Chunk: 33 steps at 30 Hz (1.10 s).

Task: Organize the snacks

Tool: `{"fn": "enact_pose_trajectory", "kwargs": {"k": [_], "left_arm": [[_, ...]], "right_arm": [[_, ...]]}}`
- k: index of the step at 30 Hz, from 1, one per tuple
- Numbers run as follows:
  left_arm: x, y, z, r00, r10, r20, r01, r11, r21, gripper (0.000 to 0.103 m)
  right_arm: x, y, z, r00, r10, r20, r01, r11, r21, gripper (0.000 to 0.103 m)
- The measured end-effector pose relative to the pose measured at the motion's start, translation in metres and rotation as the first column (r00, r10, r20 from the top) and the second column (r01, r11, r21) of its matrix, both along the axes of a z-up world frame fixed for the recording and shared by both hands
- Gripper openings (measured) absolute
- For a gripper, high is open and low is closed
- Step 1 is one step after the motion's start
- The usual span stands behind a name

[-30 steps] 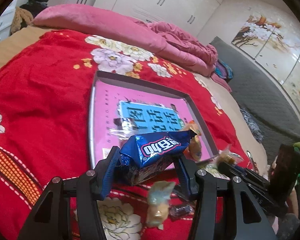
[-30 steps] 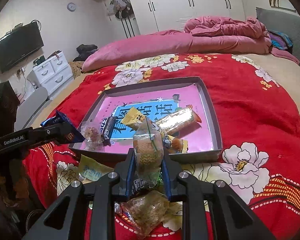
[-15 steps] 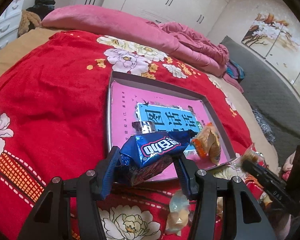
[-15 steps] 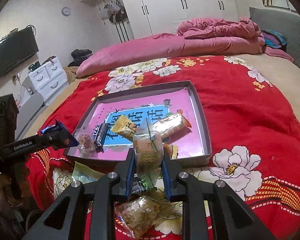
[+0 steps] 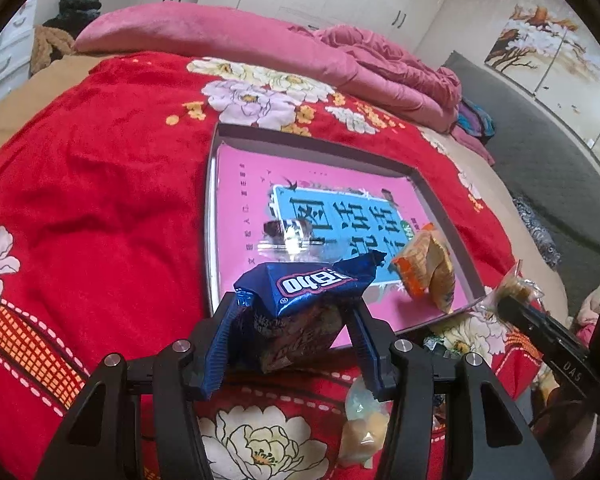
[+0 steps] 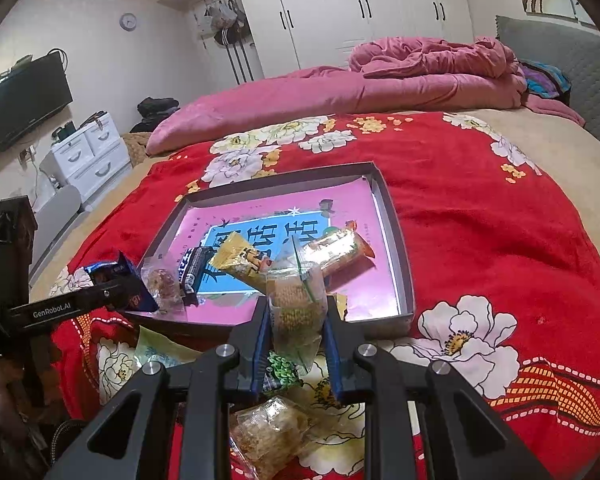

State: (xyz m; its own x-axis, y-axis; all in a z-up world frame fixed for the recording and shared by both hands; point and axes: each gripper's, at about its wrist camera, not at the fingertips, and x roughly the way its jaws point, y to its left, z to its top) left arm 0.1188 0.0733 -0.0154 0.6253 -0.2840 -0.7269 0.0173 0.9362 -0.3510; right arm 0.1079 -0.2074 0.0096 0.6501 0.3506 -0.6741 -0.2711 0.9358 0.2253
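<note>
My left gripper (image 5: 292, 344) is shut on a blue snack packet (image 5: 308, 284) and holds it over the near left corner of the grey tray (image 5: 210, 216) with the pink bottom. It also shows in the right wrist view (image 6: 116, 288). My right gripper (image 6: 298, 340) is shut on a clear packet of yellow snack (image 6: 298, 304), held above the tray's near rim (image 6: 406, 276). Several snacks lie in the tray: an orange packet (image 5: 428, 264), a clear wrapper (image 5: 288, 236), a yellow packet (image 6: 240, 260), a dark bar (image 6: 192, 268).
Loose snacks lie on the red flowered blanket (image 5: 92, 184) before the tray: a clear packet (image 6: 272, 432), a green one (image 6: 282, 372), a pale one (image 5: 364, 420). A pink quilt (image 6: 340, 92) lies across the far side. A white dresser (image 6: 88, 152) stands left.
My left gripper has moved right and forward with the blue packet, toward the tray's near left corner. My right gripper has backed away a little with its clear packet.
</note>
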Motion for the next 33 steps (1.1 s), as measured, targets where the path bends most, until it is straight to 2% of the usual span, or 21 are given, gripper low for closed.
{"fn": "enact_pose_trajectory", "kwargs": {"k": [14, 33], "left_arm": [[0.006, -0.010, -0.005, 1.000, -0.031, 0.006, 0.031, 1.000, 0.004, 0.055], [0.017, -0.019, -0.018, 0.999, -0.049, -0.019, 0.049, 0.999, -0.003, 0.054]], "right_arm": [[0.013, -0.007, -0.004, 0.999, -0.039, -0.007, 0.039, 0.999, 0.005, 0.025], [0.037, -0.008, -0.022, 0.995, -0.091, -0.028, 0.090, 0.995, -0.043, 0.025]]}}
